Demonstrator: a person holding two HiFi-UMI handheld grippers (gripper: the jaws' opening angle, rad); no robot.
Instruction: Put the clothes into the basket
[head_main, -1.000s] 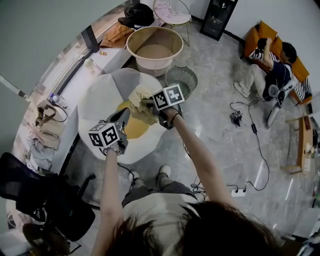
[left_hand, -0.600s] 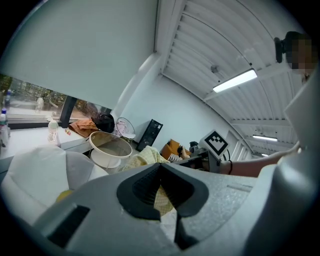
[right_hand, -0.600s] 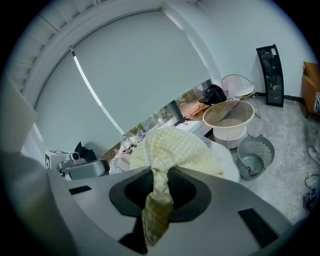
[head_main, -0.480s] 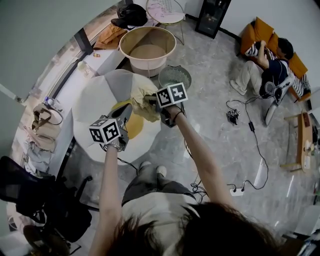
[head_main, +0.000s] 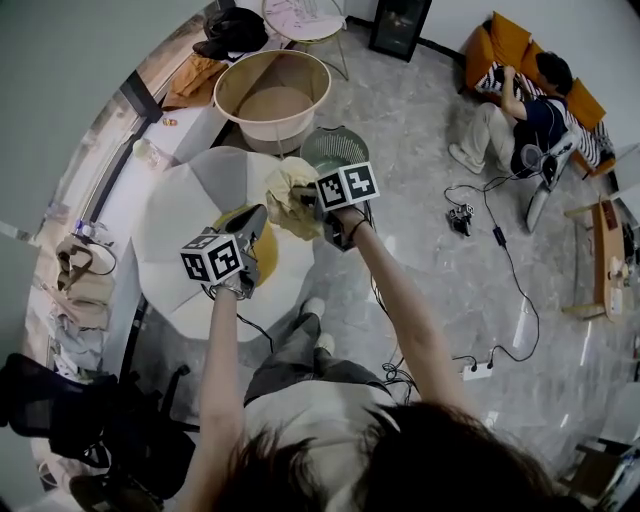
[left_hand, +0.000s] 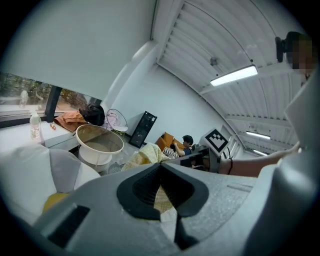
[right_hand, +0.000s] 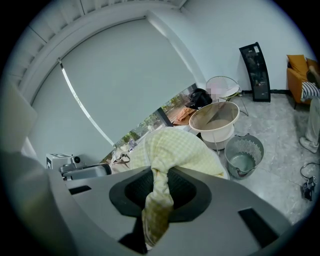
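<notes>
A yellow checked cloth (head_main: 285, 200) hangs bunched between my two grippers, above a white round cushion (head_main: 185, 215). My right gripper (head_main: 305, 198) is shut on it; in the right gripper view the cloth (right_hand: 175, 147) runs through the gripper (right_hand: 159, 172) and hangs down between the jaws. My left gripper (head_main: 258, 218) sits just left of the bundle, its tips together (left_hand: 160, 165) on an edge of the cloth (left_hand: 145, 152). The big beige round basket (head_main: 272, 104) stands beyond, holding a brownish layer (left_hand: 100, 142) (right_hand: 217, 117).
A small grey mesh bin (head_main: 335, 150) (right_hand: 243, 155) stands on the floor right of the basket. A counter with bags (head_main: 80, 270) runs along the left. A black chair (head_main: 90, 420) is at lower left. A person sits on an orange sofa (head_main: 510, 110); cables (head_main: 480, 220) lie on the floor.
Both grippers have carried the cloth together away from me, toward the basket and the mesh bin. The person holding them has stepped forward, so the cushion has slid down the picture.
</notes>
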